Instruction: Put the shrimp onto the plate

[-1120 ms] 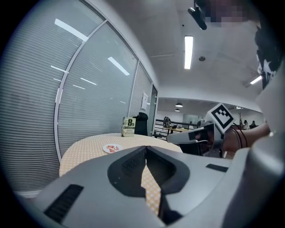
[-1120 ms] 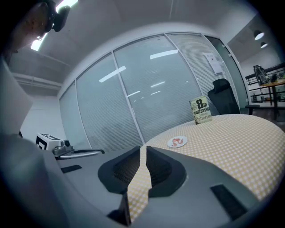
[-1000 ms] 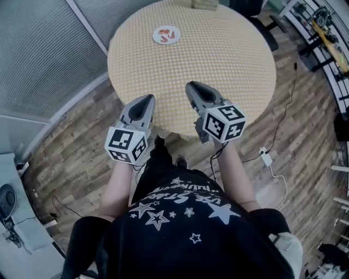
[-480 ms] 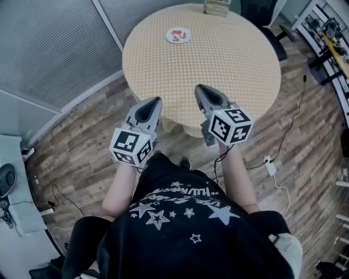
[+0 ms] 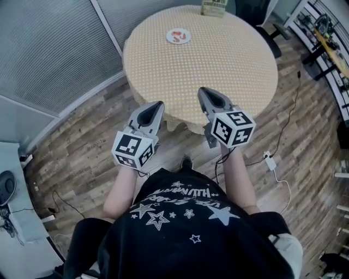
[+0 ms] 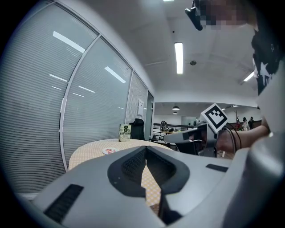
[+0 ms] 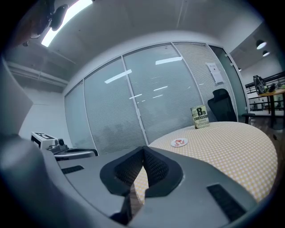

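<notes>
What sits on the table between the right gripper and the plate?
Nothing: only bare checked tablecloth lies between the right gripper and the plate, as the head view and right gripper view both show.

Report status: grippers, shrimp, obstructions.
Left gripper shut, empty; right gripper shut, empty. Shrimp already on plate, far side of table. Book beyond plate, nothing in the way.

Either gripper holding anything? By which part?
Nothing held. Left gripper and right gripper are both shut, empty; shrimp sit on the plate far across the table.
</notes>
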Available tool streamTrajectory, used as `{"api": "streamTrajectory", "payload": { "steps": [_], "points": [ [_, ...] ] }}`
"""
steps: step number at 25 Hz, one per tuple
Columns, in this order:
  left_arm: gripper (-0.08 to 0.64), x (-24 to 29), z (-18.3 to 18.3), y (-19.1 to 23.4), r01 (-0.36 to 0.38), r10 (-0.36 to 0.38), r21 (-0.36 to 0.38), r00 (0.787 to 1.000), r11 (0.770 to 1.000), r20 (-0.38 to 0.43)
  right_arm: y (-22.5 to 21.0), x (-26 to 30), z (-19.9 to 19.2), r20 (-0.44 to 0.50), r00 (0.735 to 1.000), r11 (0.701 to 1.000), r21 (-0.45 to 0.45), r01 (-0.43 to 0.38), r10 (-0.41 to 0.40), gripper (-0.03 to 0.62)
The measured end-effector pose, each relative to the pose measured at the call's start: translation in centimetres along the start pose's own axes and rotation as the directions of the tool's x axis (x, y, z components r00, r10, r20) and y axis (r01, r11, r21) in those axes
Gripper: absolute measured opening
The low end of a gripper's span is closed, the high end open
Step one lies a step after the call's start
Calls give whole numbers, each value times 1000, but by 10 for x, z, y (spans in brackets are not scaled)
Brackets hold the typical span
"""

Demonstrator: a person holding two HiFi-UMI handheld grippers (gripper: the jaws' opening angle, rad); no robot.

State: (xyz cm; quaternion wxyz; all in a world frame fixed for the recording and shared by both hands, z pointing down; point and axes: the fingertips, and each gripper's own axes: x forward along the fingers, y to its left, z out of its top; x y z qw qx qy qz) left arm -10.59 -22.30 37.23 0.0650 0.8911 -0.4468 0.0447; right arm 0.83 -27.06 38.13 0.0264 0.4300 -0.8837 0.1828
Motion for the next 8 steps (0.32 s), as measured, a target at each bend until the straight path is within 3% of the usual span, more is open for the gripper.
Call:
{"api": "streamTrajectory", "payload": {
  "steps": [8],
  "points": [
    [9, -50, -4, 11, 15, -15, -25, 1000, 1000, 8, 45, -9, -15, -7, 999, 999, 3, 32, -32, 26]
  ]
}}
